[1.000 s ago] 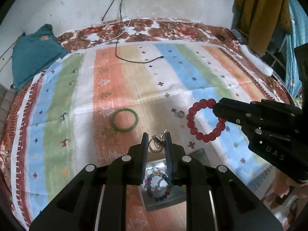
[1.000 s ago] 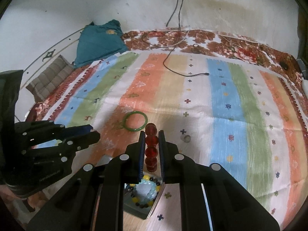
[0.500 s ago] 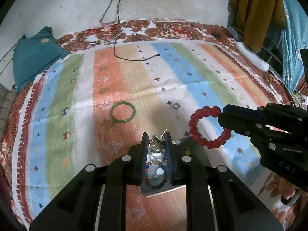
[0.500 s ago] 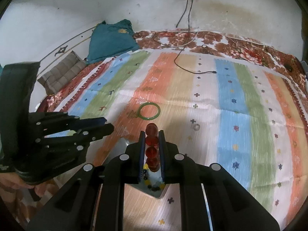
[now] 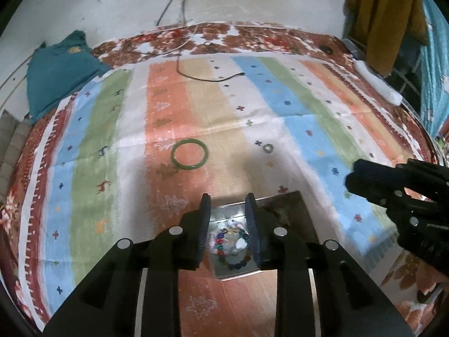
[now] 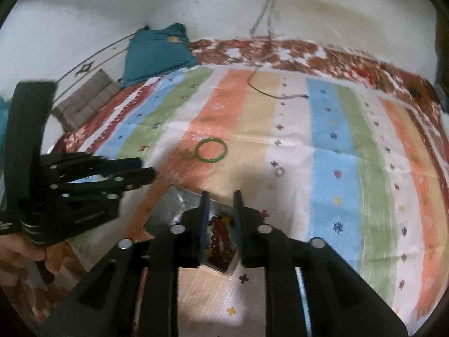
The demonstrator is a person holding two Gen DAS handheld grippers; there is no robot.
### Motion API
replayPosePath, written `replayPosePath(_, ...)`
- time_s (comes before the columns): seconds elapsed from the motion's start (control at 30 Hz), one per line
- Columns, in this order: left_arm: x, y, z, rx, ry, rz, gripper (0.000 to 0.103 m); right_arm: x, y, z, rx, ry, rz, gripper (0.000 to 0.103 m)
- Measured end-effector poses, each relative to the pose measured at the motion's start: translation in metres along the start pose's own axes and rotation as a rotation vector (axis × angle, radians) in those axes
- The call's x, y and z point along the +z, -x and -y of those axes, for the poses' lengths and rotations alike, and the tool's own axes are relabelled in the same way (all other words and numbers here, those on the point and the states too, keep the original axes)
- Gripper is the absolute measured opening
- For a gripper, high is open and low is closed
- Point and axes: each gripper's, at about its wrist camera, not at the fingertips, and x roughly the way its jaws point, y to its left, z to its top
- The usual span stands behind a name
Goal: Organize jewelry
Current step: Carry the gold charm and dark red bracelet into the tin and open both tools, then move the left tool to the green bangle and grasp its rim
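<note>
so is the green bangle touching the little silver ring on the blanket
Apart. In the left wrist view the green bangle lies on the orange stripe and the silver ring lies well to its right, with bare blanket between them. The right wrist view shows the same gap.

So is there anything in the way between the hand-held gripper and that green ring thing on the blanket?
Nothing visible is. From the open left hand-held gripper, only bare striped blanket lies ahead up to the green bangle. The metal box of beads sits below the fingers, not in the path.

A home bedroom: striped bedspread [image 5: 252, 118], teal pillow [image 5: 56, 70], hanging clothes [image 5: 384, 16].
</note>
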Motion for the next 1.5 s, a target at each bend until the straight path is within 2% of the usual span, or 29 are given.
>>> replayPosePath(0.13, 0.004, -0.002, -0.010, 0.014, 0.039, -0.010, 0.037, 0.003, -0.012, 0.008, -0.030, -0.009, -0.040, 0.027)
replayPosePath(0.23, 0.007, -0.008, -0.016, 0.023, 0.059, -0.023, 0.045, 0.006, -0.024, 0.013, -0.057, -0.013, -0.078, 0.033)
replayPosePath(0.3, 0.012, -0.016, -0.022, 0.045, 0.075, -0.036, 0.046, 0.010, -0.032, 0.015, -0.069, -0.016, -0.098, 0.038)
replayPosePath(0.5, 0.024, -0.044, -0.042, 0.111, 0.171, -0.086, 0.058, 0.022, -0.054, 0.027, -0.116, -0.052, -0.146, 0.043)
replayPosePath(0.57, 0.027, -0.055, -0.044, 0.146, 0.160, -0.108, 0.059, 0.025, -0.065, 0.032, -0.132, -0.052, -0.171, 0.045)
replayPosePath(0.63, 0.030, -0.061, -0.047, 0.166, 0.148, -0.118, 0.064, 0.026, -0.075, 0.038, -0.147, -0.058, -0.200, 0.047)
replayPosePath(0.77, 0.038, -0.076, -0.054, 0.179, 0.145, -0.146, 0.065, 0.029, -0.093, 0.047, -0.152, -0.073, -0.243, 0.055)
replayPosePath(1.07, 0.047, -0.109, -0.073, 0.182, 0.185, -0.213, 0.066, 0.038, -0.123, 0.067, -0.173, -0.122, -0.304, 0.055)
replayPosePath(1.17, 0.050, -0.118, -0.078, 0.147, 0.217, -0.228, 0.066, 0.042, -0.129, 0.069, -0.166, -0.128, -0.306, 0.056)
replayPosePath(1.5, 0.058, -0.149, -0.085, 0.168, 0.198, -0.255, 0.067, 0.051, -0.153, 0.071, -0.173, -0.098, -0.333, 0.058)
